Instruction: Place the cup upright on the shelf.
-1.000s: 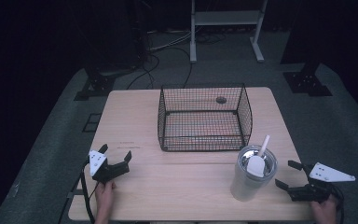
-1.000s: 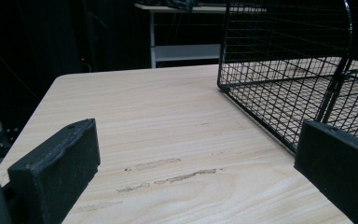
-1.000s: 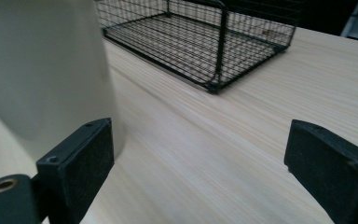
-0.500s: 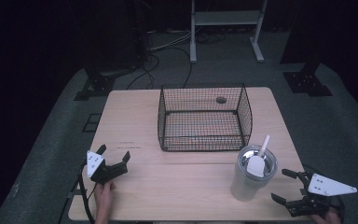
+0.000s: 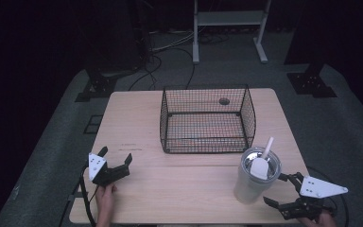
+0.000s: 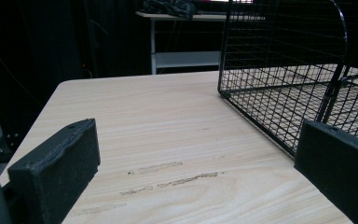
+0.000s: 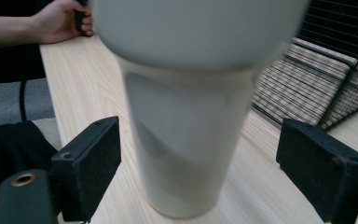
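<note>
We see a light wooden table (image 5: 179, 189) on a grey floor in a dark room. A black wire basket (image 5: 207, 118) stands on the far half of the table, near the middle; through its mesh a dark round spot shows by the far wall, and we cannot tell what it is. A pale cup (image 5: 256, 176) stands upright at the near right, just in front of the basket's near right corner, with a white spoon (image 5: 263, 161) leaning up out of its open top.

The left gripper (image 5: 116, 161) rests at the near left of the table, held by a hand (image 5: 106, 198), with its jaws spread wide and nothing between them. In the left gripper view these jaws frame bare wood with a few dark scuff marks, and the basket's corner rises just past the right-hand jaw. It is well apart from the cup.

The right gripper (image 5: 281, 191) sits at the near right edge, just beside the cup, its jaws open and pointing at the cup's lower part. In the right gripper view the cup (image 7: 186, 116) stands between the two jaws, with a gap on each side, and blocks most of the table beyond it. The basket (image 7: 326, 70) lies behind it to the right, and the other hand (image 7: 63, 21) shows far off at the upper left.

Beyond the table stand a white-legged shelf (image 5: 229, 21), dark stands and loose cables (image 5: 170, 52) on the floor.
</note>
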Demonstrator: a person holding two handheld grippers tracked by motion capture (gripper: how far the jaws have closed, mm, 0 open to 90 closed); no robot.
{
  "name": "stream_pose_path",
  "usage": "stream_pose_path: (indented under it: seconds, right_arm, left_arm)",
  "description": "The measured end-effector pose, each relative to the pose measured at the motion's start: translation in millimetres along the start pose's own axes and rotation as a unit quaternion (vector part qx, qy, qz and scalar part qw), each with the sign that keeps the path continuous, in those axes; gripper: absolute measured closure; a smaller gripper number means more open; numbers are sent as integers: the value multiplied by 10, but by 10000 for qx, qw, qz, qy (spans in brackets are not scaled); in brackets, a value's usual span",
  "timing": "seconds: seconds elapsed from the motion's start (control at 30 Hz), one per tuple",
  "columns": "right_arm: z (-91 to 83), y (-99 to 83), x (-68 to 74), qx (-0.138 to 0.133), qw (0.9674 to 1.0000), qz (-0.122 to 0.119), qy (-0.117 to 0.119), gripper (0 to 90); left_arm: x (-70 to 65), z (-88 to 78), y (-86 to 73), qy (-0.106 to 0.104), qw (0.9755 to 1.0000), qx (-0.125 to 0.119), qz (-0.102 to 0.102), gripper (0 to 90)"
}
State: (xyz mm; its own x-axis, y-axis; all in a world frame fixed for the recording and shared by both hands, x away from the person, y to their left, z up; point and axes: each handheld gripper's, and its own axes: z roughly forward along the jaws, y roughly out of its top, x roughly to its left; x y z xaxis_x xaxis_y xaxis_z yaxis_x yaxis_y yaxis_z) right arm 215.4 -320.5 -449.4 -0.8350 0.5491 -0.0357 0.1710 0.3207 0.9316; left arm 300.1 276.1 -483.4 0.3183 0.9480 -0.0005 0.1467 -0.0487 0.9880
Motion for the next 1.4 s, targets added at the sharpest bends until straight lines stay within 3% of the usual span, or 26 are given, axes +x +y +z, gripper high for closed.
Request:
stream_pose_path:
  seconds: [0.2, 0.37, 0.53, 0.8, 1.4]
  right_arm:
    - [125, 51, 10, -19, 9999, -45, 158, 129]
    - [192, 70, 6, -139, 9998, -40, 146, 122]
    - [277, 78, -8, -367, 9992, -6, 125, 103]
    - [431, 125, 49, -467, 9989, 69, -63, 59]
    - [535, 124, 56, -730, 9970, 205, -137, 76]
  left_arm:
    - [-6, 3, -1, 4, 10000, -3, 11, 0]
    - [-8, 6, -1, 4, 10000, 0, 20, 0]
    - [-16, 11, -1, 1, 10000, 20, 62, 0]
    - [-19, 11, -1, -5, 10000, 16, 75, 0]
    - [-19, 8, -2, -26, 10000, 5, 78, 0]
